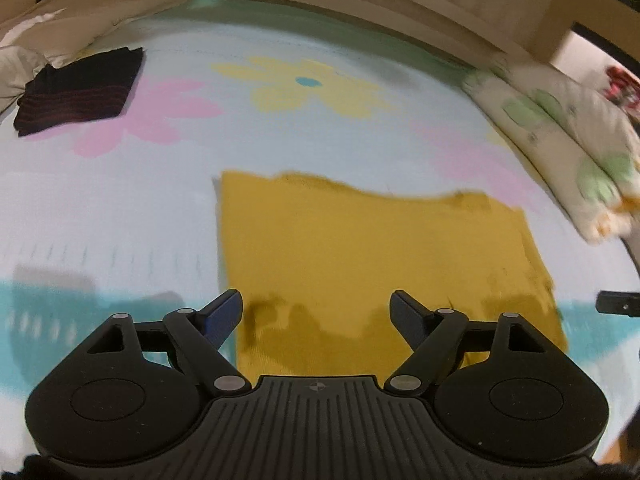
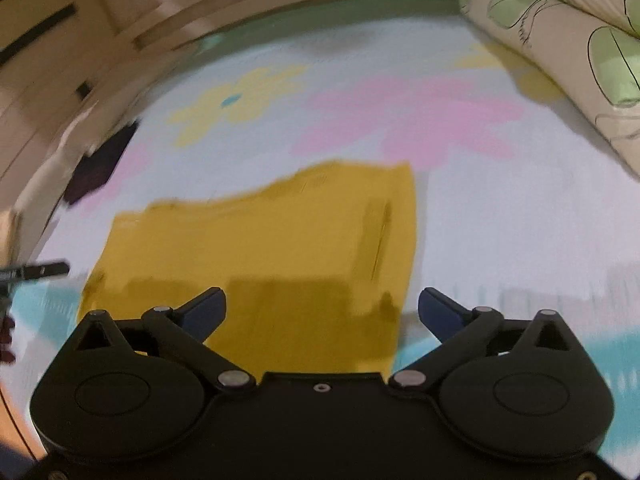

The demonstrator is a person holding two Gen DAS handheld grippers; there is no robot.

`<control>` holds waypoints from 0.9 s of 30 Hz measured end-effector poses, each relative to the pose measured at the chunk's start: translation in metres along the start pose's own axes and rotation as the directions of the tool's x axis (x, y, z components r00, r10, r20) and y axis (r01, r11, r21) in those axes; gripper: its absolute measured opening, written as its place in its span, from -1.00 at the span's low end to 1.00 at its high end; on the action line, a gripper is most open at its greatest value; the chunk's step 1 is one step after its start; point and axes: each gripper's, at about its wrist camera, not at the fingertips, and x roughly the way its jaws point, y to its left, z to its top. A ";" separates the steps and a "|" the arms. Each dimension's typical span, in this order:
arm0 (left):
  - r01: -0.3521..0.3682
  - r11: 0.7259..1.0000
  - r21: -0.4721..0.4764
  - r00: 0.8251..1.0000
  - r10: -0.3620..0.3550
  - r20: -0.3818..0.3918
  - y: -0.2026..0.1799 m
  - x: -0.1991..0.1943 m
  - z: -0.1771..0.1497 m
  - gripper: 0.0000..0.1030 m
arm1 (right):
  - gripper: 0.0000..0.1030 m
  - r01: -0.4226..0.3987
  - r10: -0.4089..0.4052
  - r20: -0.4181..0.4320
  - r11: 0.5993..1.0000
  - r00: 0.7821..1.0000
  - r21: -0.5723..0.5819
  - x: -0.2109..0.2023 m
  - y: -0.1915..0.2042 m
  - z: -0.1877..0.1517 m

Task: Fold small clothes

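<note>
While both tongs gape empty, mustard cloth (image 1: 372, 256) lies flat, unlabelled

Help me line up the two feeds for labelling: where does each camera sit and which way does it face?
Left wrist: rides on the left tongs, looking forward and down at the yellow garment on the flowered sheet; its own open fingers show, plus the other tongs' tip at the right edge.
Right wrist: rides on the right tongs, facing the same garment from its right side; its open fingers show.
Shared: the garment, sheet, dark folded cloth and floral pillow.
</note>
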 end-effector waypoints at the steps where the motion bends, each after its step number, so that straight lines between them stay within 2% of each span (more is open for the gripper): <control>1: 0.006 1.000 0.008 1.000 -0.005 -0.012 -0.003 -0.006 -0.012 0.56 | 0.99 -0.015 0.015 -0.020 1.000 1.000 0.002 -0.006 0.002 -0.010; 5: 0.026 0.999 0.045 0.999 -0.024 -0.048 -0.007 -0.024 -0.055 0.56 | 0.99 -0.034 0.036 -0.087 0.999 0.996 0.031 -0.025 0.002 -0.046; 11: 0.029 0.999 0.035 0.993 -0.025 -0.113 -0.004 -0.040 -0.111 0.56 | 0.99 -0.046 0.057 -0.151 0.996 0.987 0.077 -0.047 -0.004 -0.088; 17: 0.012 1.000 -0.003 0.993 -0.012 -0.121 -0.001 -0.051 -0.142 0.56 | 0.99 -0.063 0.095 -0.240 0.988 0.966 0.138 -0.051 -0.015 -0.118; 24: 0.000 1.000 -0.007 0.991 -0.001 -0.136 -0.002 -0.058 -0.166 0.58 | 0.99 -0.078 0.112 -0.344 0.991 0.932 0.112 -0.040 -0.009 -0.148; 27: 0.002 0.999 -0.039 0.989 -0.008 -0.147 0.002 -0.054 -0.168 0.68 | 0.99 -0.102 0.124 -0.363 0.992 0.923 0.079 -0.033 0.001 -0.151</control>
